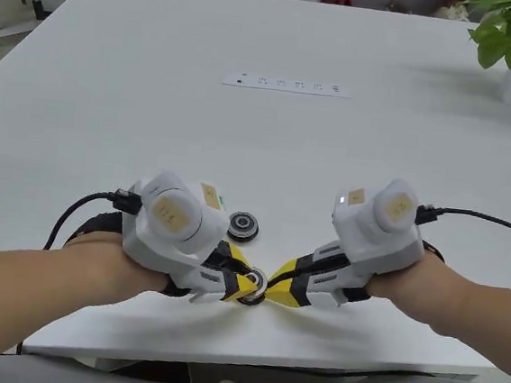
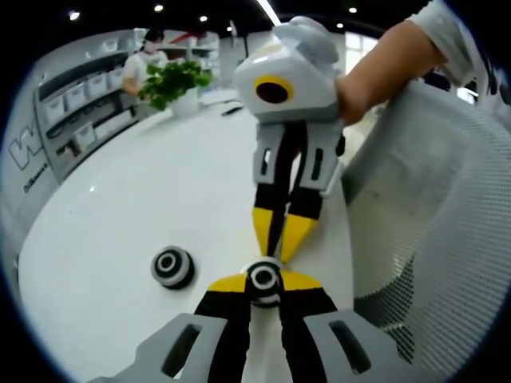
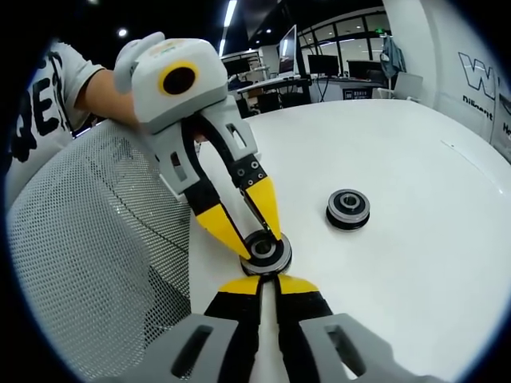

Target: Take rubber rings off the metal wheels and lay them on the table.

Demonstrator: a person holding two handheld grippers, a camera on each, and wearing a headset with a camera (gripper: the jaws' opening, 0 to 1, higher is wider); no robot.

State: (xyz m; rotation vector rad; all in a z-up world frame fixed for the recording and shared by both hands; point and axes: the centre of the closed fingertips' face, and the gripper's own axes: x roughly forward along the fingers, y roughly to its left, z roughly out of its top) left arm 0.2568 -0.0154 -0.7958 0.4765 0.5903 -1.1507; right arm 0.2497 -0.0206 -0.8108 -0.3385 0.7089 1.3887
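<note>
Left gripper [image 3: 262, 242] clamps 1 wheel [image 3: 268, 253], right gripper [image 3: 268, 282] touching (rubber ring [image 3: 285, 255] indistinct).

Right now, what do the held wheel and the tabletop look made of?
Held wheel: silvery, glinting inner rings, likely metal, inside a matte black outer band, probably rubber. Tabletop: smooth white with a soft sheen, perhaps laminate; the look alone does not settle it.
</note>
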